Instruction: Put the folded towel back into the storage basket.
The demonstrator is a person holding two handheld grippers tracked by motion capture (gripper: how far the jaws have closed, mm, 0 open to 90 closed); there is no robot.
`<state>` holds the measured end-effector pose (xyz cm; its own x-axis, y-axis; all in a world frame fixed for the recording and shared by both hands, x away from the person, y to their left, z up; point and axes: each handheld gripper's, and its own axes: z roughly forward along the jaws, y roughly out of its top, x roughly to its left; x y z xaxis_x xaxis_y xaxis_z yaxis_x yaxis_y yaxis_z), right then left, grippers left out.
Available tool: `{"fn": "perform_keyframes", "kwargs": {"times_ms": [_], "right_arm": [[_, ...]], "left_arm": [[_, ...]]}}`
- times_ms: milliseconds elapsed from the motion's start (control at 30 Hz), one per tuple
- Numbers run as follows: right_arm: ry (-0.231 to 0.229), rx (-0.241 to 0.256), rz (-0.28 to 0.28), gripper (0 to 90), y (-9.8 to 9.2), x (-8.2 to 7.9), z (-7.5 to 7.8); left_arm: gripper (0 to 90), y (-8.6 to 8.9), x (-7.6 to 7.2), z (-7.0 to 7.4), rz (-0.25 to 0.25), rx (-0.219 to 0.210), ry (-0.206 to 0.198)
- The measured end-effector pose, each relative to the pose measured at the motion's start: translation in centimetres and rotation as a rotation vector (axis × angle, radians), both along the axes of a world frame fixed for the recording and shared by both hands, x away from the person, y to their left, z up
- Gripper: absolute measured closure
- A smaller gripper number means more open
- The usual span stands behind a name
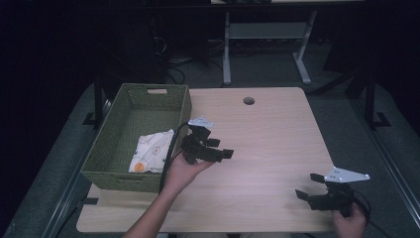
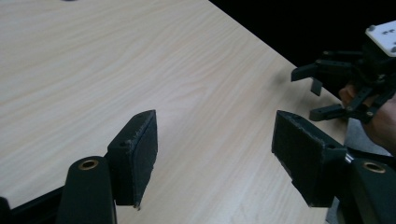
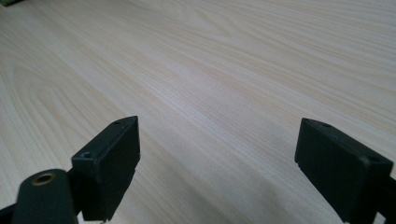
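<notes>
In the high view, the left hand-held gripper (image 1: 218, 148) is in the middle of the frame, held above the wooden counter (image 1: 277, 139) just to the right of the green woven basket (image 1: 115, 144). Its jaws stand wide apart and hold nothing; the left gripper view shows the same, with bare wood between the two black pads (image 2: 140, 154). The basket sits at the left side of the counter, and inside it, at its lower part, lies a white cloth with an orange print (image 1: 151, 152). The cloth is near the left hand-held gripper but not touching it.

The right hand-held gripper (image 1: 309, 191) is at the lower right of the frame, low over the counter's near right corner, well apart from the basket. Its jaws are also wide and empty, with only wood grain between them in the right gripper view. A small round hole (image 1: 248, 100) is in the counter near its far edge.
</notes>
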<state>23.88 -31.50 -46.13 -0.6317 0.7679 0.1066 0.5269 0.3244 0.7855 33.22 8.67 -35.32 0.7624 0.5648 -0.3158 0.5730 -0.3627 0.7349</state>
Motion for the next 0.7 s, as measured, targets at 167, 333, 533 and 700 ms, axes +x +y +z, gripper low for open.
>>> {"fn": "perform_keyframes", "kwargs": {"times_ms": [167,333,533,700], "right_arm": [[0.0,-0.004,0.003,13.7,0.2,-0.1,0.0],[-0.001,-0.007,0.005,13.7,0.3,-0.3,0.0],[0.0,-0.017,0.01,13.7,0.5,-0.3,0.0],[0.006,-0.026,0.019,13.7,0.7,-0.4,0.0]], "left_arm": [[31.4,-0.4,-0.8,-1.0,-0.008,-0.013,0.002],[30.7,-1.0,-1.6,-1.4,-0.016,-0.026,-0.006],[29.5,-1.7,-2.2,-2.4,-0.027,-0.022,-0.016],[29.4,-1.8,-2.7,-3.7,-0.021,-0.037,-0.002]]}}
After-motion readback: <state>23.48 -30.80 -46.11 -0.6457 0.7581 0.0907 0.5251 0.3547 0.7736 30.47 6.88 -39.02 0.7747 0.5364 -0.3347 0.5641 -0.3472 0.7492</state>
